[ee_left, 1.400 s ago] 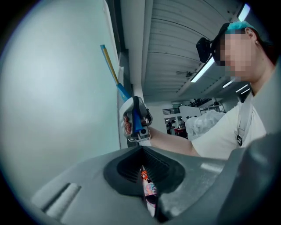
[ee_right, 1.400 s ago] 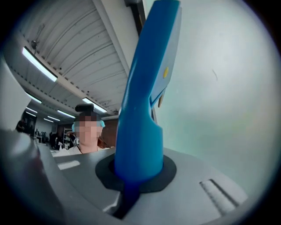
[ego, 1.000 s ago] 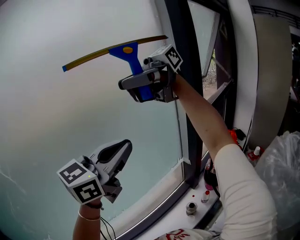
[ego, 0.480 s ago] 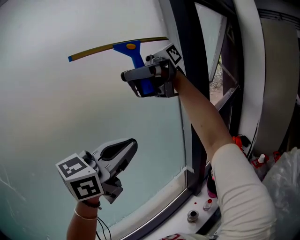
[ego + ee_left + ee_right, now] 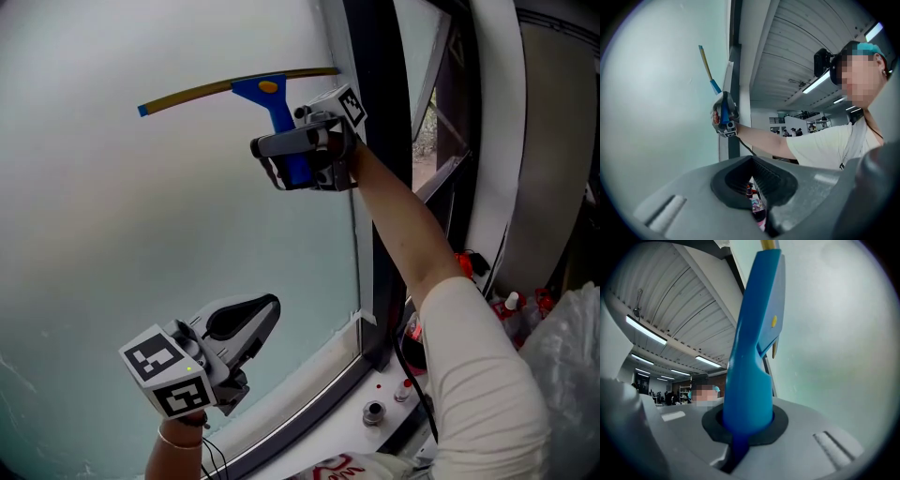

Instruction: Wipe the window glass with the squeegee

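The window glass (image 5: pixel 122 216) fills most of what I see, a pale frosted pane with the dark window frame (image 5: pixel 377 122) running upright along its right edge. My right arm (image 5: pixel 412 244) reaches up beside that frame, white sleeve (image 5: pixel 487 375) at the shoulder. High on the pane, close to the frame, my right gripper (image 5: pixel 296 155) is clamped on the blue handle of the squeegee (image 5: pixel 268 90); the right gripper view shows the handle seated in the hollow between the two jaws. The squeegee's long yellowish blade lies against the glass, stretching left from near the frame and tilted slightly down toward its left end. My left gripper (image 5: pixel 261 317) sits well below and to the left, near the lower part of the pane, its jaws drawn together with nothing between them and apart from the squeegee. Down on the white sill (image 5: pixel 347 441) at the foot of the frame stand a few small bottles (image 5: pixel 375 412).
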{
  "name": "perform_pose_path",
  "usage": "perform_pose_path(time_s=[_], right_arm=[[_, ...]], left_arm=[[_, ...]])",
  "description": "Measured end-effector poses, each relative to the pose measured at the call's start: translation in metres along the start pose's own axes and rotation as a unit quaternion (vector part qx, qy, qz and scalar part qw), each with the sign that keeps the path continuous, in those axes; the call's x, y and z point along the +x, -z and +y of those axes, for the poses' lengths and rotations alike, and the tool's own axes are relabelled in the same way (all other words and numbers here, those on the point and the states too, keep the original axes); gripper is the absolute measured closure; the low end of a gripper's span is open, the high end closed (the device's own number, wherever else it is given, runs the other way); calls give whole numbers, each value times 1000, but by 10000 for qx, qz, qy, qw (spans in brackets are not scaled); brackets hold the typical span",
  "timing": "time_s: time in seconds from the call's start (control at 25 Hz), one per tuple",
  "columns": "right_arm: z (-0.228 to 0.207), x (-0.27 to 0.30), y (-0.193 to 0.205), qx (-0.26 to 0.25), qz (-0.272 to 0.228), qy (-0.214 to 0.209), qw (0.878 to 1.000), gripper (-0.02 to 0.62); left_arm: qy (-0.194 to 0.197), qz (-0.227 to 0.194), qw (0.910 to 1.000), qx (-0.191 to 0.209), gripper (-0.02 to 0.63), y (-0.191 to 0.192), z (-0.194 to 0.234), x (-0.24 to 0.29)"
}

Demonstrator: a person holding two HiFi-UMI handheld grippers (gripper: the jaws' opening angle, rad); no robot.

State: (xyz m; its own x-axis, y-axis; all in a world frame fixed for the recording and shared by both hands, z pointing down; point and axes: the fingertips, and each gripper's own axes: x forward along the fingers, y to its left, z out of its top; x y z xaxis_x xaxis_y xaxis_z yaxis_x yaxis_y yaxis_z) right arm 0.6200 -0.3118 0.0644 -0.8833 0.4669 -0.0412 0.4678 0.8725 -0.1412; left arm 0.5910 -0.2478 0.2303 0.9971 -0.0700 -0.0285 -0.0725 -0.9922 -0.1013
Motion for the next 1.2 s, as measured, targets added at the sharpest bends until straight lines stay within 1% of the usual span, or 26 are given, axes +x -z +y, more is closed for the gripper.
perform_pose_path(time_s=[0.08, 0.2, 0.28, 0.4, 0.56, 0.68, 0.8, 1.0, 1.2], right_arm=[[-1, -2, -1, 27, -49, -88, 9999, 569], [-5, -9, -4, 67, -167, -231, 9996, 568], [-6, -11, -6, 85, -222, -301, 9993, 568], [-6, -16, -1, 150, -199, -253, 9994, 568], [-7, -16, -3, 181, -208, -142, 9995, 568], [-9, -16, -2, 229, -252, -54, 9994, 568], [-12, -18, -2, 315, -359, -71, 9988, 568], [-16, -24, -3, 468, -480, -23, 9977, 568], [-16, -22, -4, 478, -616, -44, 9969, 568]], left_arm=[[-10, -51, 9999, -123, 605, -3, -1, -2], [-191, -151, 9995, -222, 605, -9, 1, -11], [-261, -117, 9993, -258, 605, -9, 1, -13], [-289, 14, 9986, -434, 605, 0, -1, -10], [-410, 72, 9971, -642, 605, 5, 4, -20], [-463, 52, 9964, -713, 605, -1, 7, -28], [-398, 48, 9960, -803, 605, -11, 5, -28], [-316, 280, 9958, -811, 605, -22, -3, -26], [-397, 384, 9928, -1065, 605, -27, -6, -38]])
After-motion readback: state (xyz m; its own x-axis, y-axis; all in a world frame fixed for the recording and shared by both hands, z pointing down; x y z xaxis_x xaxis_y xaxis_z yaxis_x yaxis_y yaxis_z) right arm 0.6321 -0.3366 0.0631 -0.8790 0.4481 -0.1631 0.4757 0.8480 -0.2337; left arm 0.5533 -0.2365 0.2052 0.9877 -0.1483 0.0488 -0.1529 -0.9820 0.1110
